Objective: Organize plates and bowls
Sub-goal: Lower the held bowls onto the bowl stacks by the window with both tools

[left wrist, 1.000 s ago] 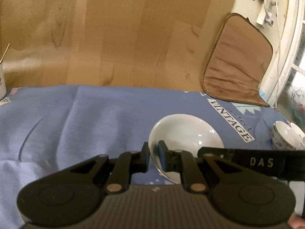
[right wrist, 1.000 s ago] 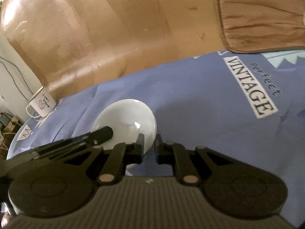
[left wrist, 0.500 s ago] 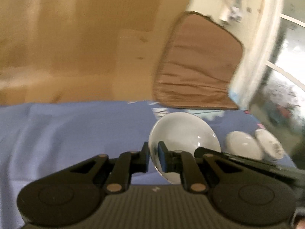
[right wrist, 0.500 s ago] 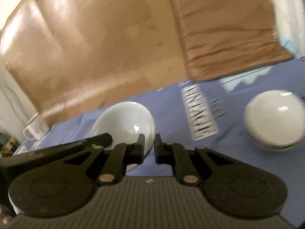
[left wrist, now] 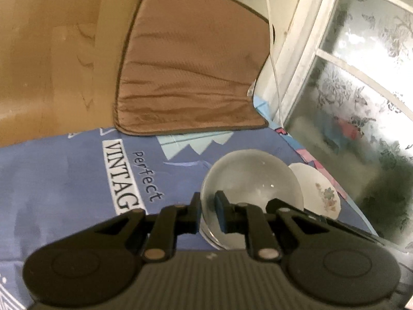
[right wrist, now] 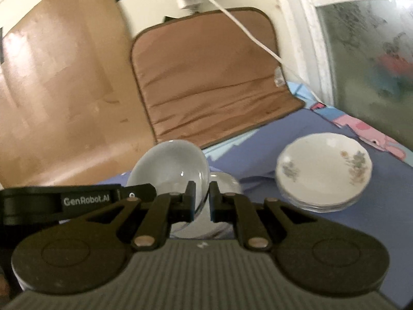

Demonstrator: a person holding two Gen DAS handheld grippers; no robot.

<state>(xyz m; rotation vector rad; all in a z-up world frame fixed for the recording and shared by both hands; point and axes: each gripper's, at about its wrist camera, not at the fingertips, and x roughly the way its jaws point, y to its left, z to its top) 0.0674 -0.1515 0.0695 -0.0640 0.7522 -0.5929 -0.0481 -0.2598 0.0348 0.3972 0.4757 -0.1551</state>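
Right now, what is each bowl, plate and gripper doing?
White bowl: off the cloth, tilted, its rim pinched on two sides.
Left gripper: jaws shut on the bowl's rim.
Right gripper: jaws shut on the bowl's rim.
Flowered plates: stacked on the blue cloth, untouched.

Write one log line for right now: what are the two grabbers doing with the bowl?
left gripper: shut on white bowl rim | right gripper: shut on same rim | bowl: tilted | flowered plates: stacked on blue cloth
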